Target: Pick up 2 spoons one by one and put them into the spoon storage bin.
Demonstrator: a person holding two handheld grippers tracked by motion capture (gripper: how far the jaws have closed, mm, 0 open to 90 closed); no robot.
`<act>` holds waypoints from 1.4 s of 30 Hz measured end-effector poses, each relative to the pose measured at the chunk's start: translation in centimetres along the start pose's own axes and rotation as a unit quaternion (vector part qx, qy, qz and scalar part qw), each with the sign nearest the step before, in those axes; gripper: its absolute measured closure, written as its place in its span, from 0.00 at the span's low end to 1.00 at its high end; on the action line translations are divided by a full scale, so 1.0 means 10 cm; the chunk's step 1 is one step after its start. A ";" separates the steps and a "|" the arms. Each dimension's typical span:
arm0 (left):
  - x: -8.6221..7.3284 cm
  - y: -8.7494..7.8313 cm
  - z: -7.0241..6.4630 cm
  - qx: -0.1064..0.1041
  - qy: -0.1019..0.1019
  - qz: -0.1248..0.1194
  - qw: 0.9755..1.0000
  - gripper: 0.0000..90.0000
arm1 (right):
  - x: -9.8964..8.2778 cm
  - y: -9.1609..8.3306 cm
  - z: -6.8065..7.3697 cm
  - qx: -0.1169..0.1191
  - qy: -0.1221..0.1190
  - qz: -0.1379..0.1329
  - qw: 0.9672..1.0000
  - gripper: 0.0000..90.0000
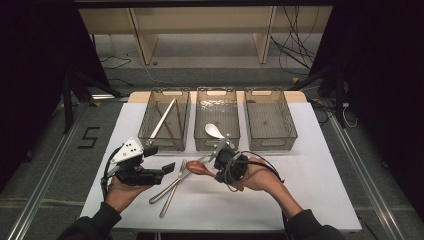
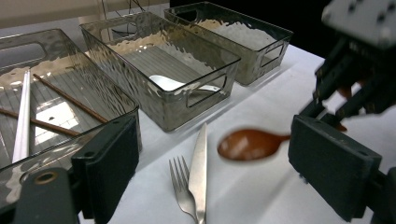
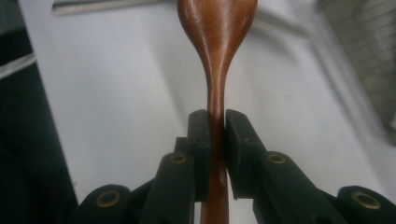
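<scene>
A brown wooden spoon (image 1: pixel 198 169) hangs just above the white table, held by its handle. My right gripper (image 1: pixel 218 159) is shut on that handle, and in the right gripper view the pads (image 3: pixel 201 140) clamp the spoon (image 3: pixel 217 28) with its bowl pointing away. In the left gripper view the spoon (image 2: pixel 250 143) floats beyond the open jaws, with the right gripper (image 2: pixel 355 84) behind it. My left gripper (image 1: pixel 161 159) stays low at the left with nothing between its jaws. A metal fork (image 2: pixel 182 186) and a knife (image 2: pixel 199 172) lie side by side on the table.
Three clear baskets stand in a row at the back. The left basket (image 1: pixel 164 146) holds chopsticks and a pale flat utensil. A white spoon (image 1: pixel 214 130) lies in the middle basket (image 1: pixel 216 148). Nothing lies in the right basket (image 1: pixel 272 146).
</scene>
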State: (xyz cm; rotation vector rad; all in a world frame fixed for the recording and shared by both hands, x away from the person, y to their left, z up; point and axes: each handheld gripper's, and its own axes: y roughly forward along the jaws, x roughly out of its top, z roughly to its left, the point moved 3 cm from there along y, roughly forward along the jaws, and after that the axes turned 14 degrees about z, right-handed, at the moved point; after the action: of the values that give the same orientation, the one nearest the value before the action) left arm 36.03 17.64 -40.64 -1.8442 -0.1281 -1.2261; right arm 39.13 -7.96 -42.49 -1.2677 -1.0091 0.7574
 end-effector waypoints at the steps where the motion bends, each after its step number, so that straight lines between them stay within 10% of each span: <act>1: 0.00 0.00 0.00 -0.001 -0.001 0.000 1.000 0.18 | -0.01 -0.04 -0.04 -0.001 0.009 -0.008 1.000 0.91; 17: 0.00 0.00 0.01 -0.001 0.000 -0.002 1.000 0.18 | -0.05 -0.39 -0.56 -0.040 0.090 -0.097 0.990 0.91; 42: 0.00 0.00 0.00 -0.001 0.003 -0.004 1.000 0.18 | 0.32 -0.51 -1.18 -0.066 0.171 -0.112 0.977 0.91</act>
State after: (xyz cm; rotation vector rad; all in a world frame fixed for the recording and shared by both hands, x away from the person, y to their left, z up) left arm 36.04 17.69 -40.61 -1.8428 -0.1309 -1.2371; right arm 50.82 -10.67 -36.90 -1.3169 -0.9095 0.2870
